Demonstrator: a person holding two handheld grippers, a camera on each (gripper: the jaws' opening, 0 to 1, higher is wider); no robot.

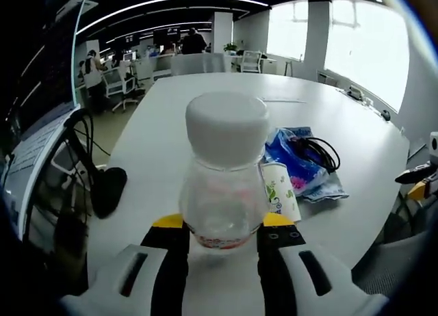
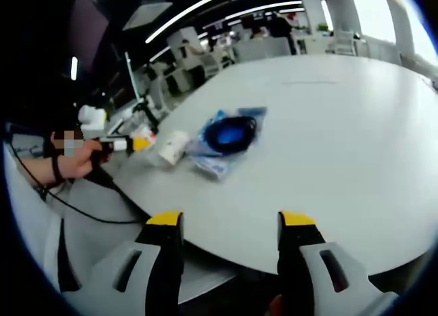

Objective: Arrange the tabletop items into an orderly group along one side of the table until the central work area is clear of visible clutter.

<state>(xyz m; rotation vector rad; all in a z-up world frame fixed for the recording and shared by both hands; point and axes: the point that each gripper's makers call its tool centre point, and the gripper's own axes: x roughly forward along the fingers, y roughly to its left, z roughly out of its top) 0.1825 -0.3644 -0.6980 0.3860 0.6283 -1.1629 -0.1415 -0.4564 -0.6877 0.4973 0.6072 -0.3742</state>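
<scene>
Left gripper (image 1: 222, 228) jaws closed on clear jar (image 1: 223, 210) at base, near table (image 1: 356, 124) edge beside paper cup (image 1: 280, 191); rigid, light, probably slippery, top-heavy under white lid (image 1: 227, 128). Right gripper (image 2: 231, 224) jaws wide, empty

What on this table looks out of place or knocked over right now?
The paper cup lies on its side beside the blue bag, not upright. A black cable sits coiled loosely on that bag. The jar between the left gripper's fingers stands upright.

Office chairs (image 1: 123, 83) (some occupied), bright windows (image 1: 363, 46), ceiling light strips (image 2: 198, 11)
</scene>
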